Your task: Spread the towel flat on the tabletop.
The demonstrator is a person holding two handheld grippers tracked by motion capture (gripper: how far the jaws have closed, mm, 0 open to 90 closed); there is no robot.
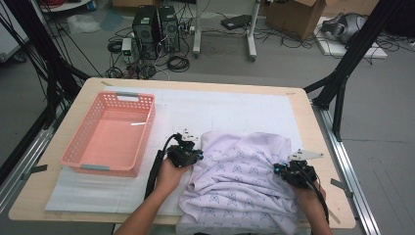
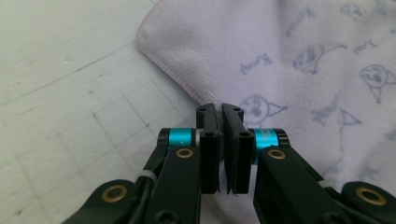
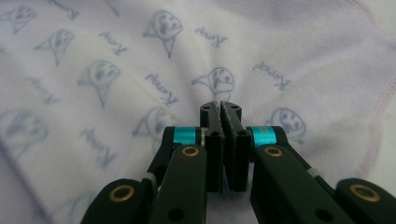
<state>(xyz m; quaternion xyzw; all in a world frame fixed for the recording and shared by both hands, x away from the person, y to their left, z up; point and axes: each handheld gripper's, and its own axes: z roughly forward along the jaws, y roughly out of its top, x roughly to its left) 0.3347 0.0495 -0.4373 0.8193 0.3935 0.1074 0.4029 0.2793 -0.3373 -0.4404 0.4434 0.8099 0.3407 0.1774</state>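
Cloth [image 1: 240, 181], pale lilac with a repeated blue-grey print, lies crumpled in the lower centre of the high view, on the near half of the tabletop [image 1: 313, 122]; its near edge hangs over the tabletop's front rim. Long axis runs roughly left to right across the frame, slightly bunched, with folds rising toward the upper middle. Print: small cartoon faces, each paired with a short script word, too blurred to read with certainty. Left tool [image 1: 195, 157] sits at the cloth's left edge in the high view, held by the left hand [image 1: 169, 176]; in the left gripper view the left tool's jaws are pressed together right at the pink-stitched hem, cloth spreading to the upper right and white gridded mat [image 2: 70, 93] to the left; whether fabric is caught between the pads cannot be told. Right tool [image 1: 280, 169] sits on the cloth's right portion, held by the right hand [image 1: 308, 196]; in the right gripper view its jaws are pressed together with printed fabric all around, and puckers in the cloth converge on the tips, so it pinches a fold. Farther back, a pink perforated basket [image 1: 78, 147] stands at the left of the frame, well apart from the cloth. Beyond the tabletop: computer towers [image 1: 156, 29] and cables on the floor, a cardboard box [image 1: 298, 17] at upper right.
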